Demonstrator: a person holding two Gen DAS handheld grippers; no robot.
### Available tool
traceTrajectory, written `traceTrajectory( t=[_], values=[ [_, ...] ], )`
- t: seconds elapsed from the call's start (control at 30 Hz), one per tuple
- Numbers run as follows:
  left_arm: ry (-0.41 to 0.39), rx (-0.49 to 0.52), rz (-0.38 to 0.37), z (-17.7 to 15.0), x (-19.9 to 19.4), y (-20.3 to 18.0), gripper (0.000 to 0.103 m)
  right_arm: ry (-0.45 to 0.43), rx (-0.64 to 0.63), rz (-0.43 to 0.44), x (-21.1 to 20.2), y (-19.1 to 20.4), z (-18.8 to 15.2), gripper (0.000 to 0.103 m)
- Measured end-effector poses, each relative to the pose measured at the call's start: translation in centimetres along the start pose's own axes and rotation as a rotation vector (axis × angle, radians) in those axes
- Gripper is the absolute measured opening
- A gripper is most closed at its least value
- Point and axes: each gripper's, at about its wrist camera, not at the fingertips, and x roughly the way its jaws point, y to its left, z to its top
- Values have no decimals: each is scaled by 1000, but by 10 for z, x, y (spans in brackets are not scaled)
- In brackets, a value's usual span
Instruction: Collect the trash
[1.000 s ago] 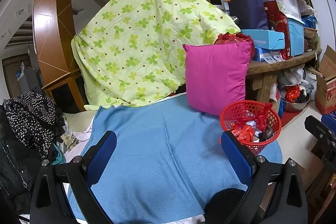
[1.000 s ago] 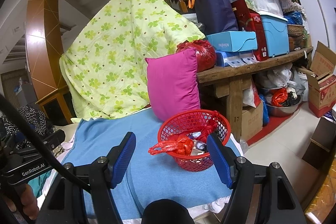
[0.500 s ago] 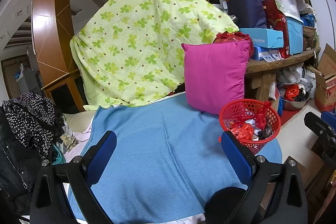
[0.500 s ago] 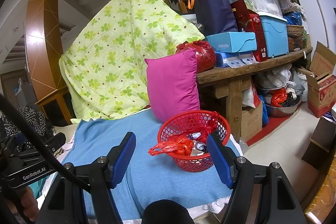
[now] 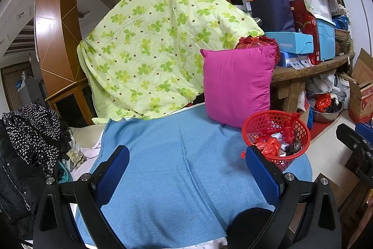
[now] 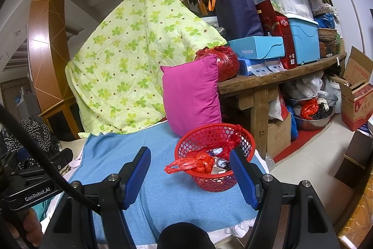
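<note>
Left claw (image 5: 186, 175): black frame, two blue textured pads (image 5: 112, 175), spread wide apart, nothing between them. Pointed forward and level, both fingers symmetric about the view's centre.

Right claw (image 6: 190, 175): same black build, blue ribbed pads (image 6: 136, 176) likewise held wide, nothing gripped. Its black body also shows at the right edge of the left wrist view.

From the right wrist view, the left unit's black housing sits at lower left, with the person's bare left hand (image 6: 32, 229) wrapped under it.
</note>
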Motion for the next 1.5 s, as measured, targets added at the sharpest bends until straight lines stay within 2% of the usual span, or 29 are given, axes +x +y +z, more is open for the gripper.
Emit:
traceTrajectory(
  t=[1.03, 1.5],
  values=[
    [3, 10, -11, 3, -1, 2, 100, -2, 10, -16, 1, -13, 10, 74],
    [17, 27, -23, -1, 3, 4, 100, 22, 6, -22, 7, -9, 0, 74]
  ],
)
